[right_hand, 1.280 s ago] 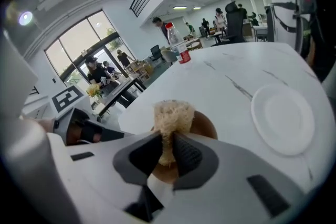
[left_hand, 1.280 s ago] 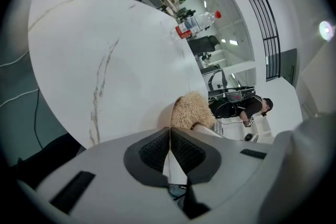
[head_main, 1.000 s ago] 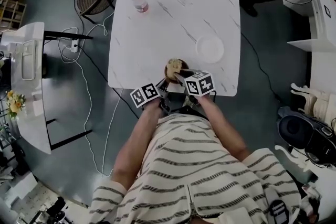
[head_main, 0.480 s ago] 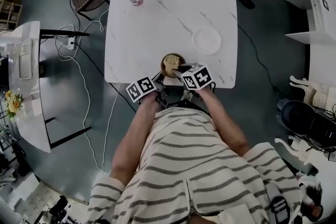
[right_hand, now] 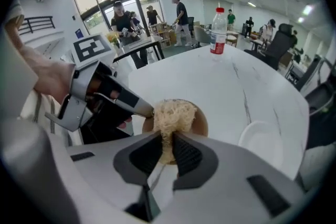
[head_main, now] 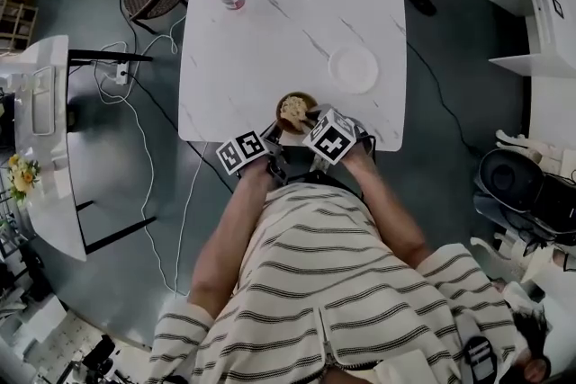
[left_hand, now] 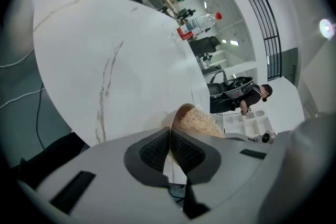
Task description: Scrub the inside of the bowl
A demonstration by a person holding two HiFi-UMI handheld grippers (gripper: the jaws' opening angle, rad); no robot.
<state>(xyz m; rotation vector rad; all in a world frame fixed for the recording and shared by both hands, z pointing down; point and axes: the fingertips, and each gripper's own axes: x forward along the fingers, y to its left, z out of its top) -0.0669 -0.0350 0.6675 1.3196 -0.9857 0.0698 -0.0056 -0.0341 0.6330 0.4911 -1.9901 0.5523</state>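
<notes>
Small brown bowl (head_main: 308,101) sits at the near edge of the white table (head_main: 270,31), right in front of the person. It looks light and rigid and would likely skate on the smooth top, so the thin rim is the place to hold it. The left gripper (left_hand: 169,136) does that, jaws pressed almost together on the rim wall. The pale fibrous scrubber (right_hand: 173,113) fills the bowl. It looks soft and springy and should squash under pressure. The right gripper (right_hand: 167,152) has its jaws pinched narrow on the scrubber's upper tuft.
</notes>
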